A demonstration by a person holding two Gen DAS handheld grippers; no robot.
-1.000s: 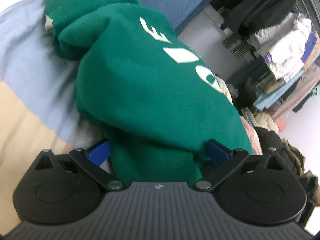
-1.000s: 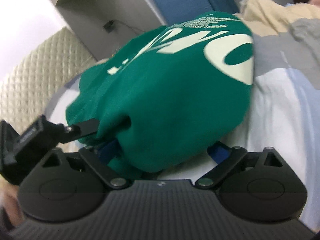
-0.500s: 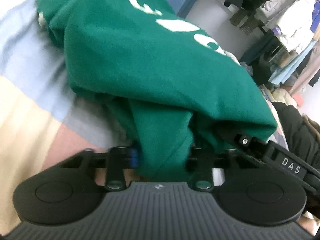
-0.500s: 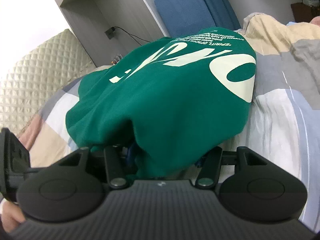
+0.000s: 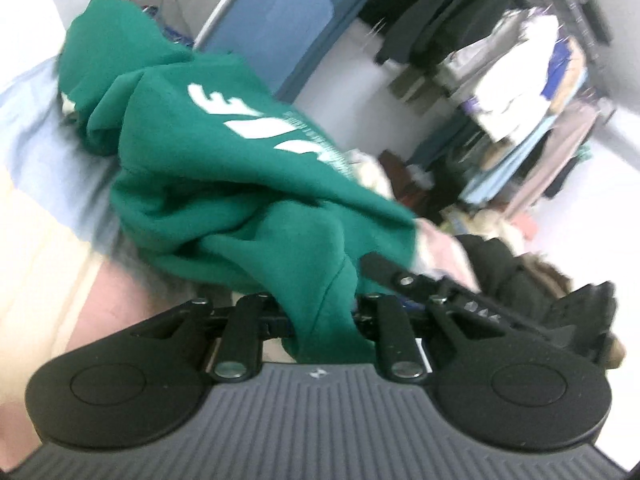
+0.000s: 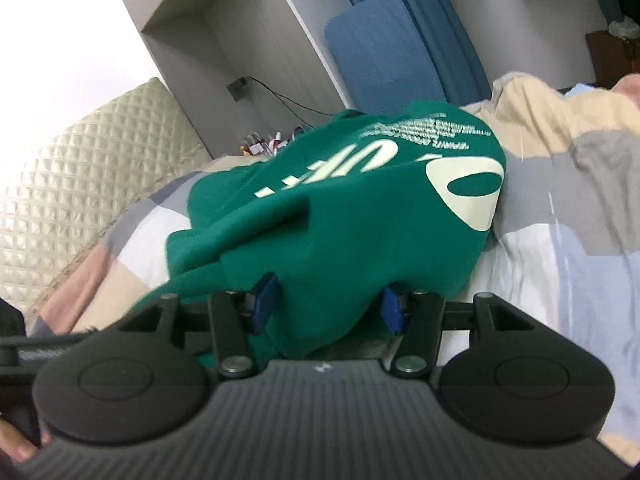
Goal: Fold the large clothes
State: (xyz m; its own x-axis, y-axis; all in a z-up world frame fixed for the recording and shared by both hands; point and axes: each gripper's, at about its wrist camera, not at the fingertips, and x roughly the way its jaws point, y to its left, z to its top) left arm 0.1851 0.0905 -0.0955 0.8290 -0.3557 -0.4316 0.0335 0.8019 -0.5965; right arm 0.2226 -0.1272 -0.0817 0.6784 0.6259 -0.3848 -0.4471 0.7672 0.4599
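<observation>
A green hoodie point(image 5: 224, 168) with white lettering lies bunched on a patchwork bedspread point(image 5: 36, 216). My left gripper point(image 5: 324, 312) is shut on a fold of its near edge, the fabric hanging between the jaws. In the right wrist view the same hoodie point(image 6: 360, 216) fills the middle. My right gripper point(image 6: 326, 304) is clamped on another part of the near edge, and the blue pads point(image 6: 266, 300) press the cloth from both sides. The right gripper's arm point(image 5: 448, 300) shows at the right of the left wrist view.
A quilted headboard point(image 6: 80, 184) and a grey wall niche point(image 6: 248, 52) stand behind the bed. A blue cushion point(image 6: 380, 52) leans by the curtain. A rack of hanging and stacked clothes point(image 5: 520, 92) stands past the bed's far side. The bedspread point(image 6: 568, 240) spreads to the right.
Both grippers have closed on the hoodie's near edge and lifted it. The hoodie has bunched up and shifted, and the views are blurred by motion.
</observation>
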